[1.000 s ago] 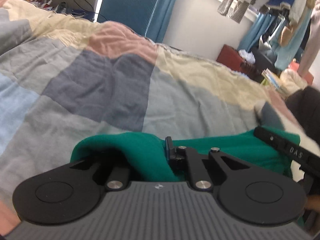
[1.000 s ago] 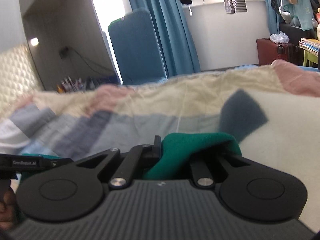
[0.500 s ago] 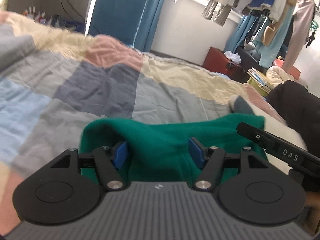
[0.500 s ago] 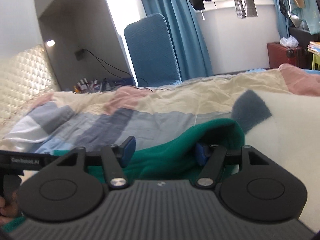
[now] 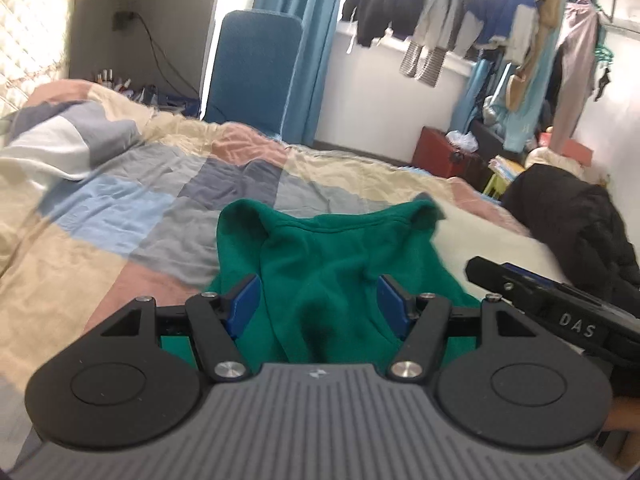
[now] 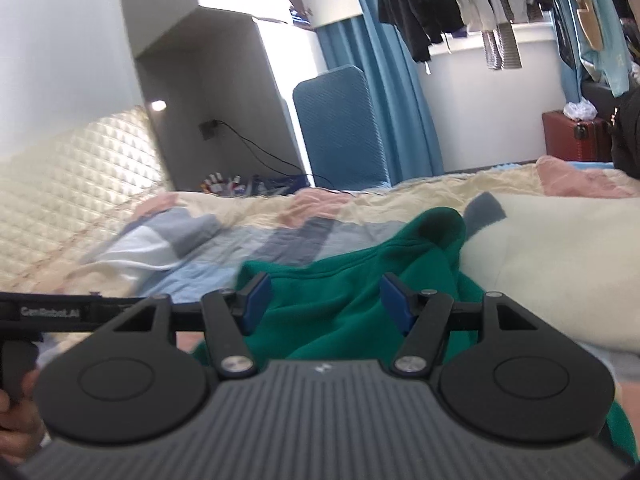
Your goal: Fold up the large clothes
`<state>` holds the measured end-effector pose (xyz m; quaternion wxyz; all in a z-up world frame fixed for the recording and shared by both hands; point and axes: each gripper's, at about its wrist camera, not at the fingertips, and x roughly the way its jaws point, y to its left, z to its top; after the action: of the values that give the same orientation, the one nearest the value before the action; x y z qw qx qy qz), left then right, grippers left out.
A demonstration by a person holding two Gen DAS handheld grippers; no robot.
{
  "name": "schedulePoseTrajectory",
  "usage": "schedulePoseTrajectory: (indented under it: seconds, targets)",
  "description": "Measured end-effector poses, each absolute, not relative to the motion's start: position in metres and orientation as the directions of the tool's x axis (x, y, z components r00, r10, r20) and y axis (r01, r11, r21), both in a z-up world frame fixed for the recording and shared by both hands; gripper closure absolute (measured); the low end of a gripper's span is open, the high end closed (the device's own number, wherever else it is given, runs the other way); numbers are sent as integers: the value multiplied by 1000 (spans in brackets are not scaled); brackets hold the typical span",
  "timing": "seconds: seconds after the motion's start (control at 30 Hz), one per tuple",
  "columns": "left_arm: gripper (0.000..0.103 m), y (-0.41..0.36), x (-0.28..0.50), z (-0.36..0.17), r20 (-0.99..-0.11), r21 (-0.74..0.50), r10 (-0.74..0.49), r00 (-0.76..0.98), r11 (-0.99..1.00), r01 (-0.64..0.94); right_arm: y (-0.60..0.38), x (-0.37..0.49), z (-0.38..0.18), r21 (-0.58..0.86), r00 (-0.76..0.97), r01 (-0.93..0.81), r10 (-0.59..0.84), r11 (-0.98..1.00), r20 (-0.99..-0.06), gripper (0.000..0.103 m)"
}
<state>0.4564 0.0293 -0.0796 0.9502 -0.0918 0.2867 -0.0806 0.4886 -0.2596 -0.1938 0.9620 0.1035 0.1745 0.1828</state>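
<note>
A green garment (image 5: 320, 264) lies folded over on the patchwork quilt (image 5: 132, 216) of a bed; it also shows in the right wrist view (image 6: 360, 280). My left gripper (image 5: 319, 304) is open, its blue pads spread wide just above the near part of the garment, holding nothing. My right gripper (image 6: 326, 300) is open too, hovering over the garment's right side. The right gripper's body (image 5: 560, 312) shows at the right of the left wrist view, and the left gripper's body (image 6: 60, 312) at the left of the right wrist view.
A cream blanket (image 6: 552, 256) lies right of the garment. A black jacket (image 5: 572, 216) sits at the bed's far right edge. A blue chair (image 5: 256, 76), curtains, hanging clothes (image 5: 440, 12) and a red case (image 5: 444, 152) stand beyond the bed.
Both grippers were shut on the green garment a second ago; they have opened, let it drop onto the quilt, and pulled back and up from it.
</note>
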Motion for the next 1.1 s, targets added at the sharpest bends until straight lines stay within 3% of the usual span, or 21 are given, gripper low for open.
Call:
schedulePoseTrajectory:
  seconds: [0.2,0.47,0.9,0.93,1.0,1.1]
  targets:
    - [33,16,361,-68,-480,-155,-191,856,979,132,-259,417,-182,250,878,-331,394,910,-272,39]
    - [33,6,295,-106,-506,-90,-190,841,982,168,-252,394,-198,279,848,-303,392,911,-357,39]
    - [33,29,323,-153,-554,-212,-248,795,965,153,-248,420,-257,280,832,-290,386,915,-398,39]
    - [33,30,327,-155,-558,-218,-251,791,964,152,-246,424,-261,272,834,-285,378,919,-402,37]
    - [33,32,332,-159,-565,-226,-255,784,962,151,-240,432,-270,242,837,-281,361,928,-412,23]
    - [33,37,339,-164,-574,-243,-270,773,958,153,-229,445,-282,165,838,-284,328,944,-436,22]
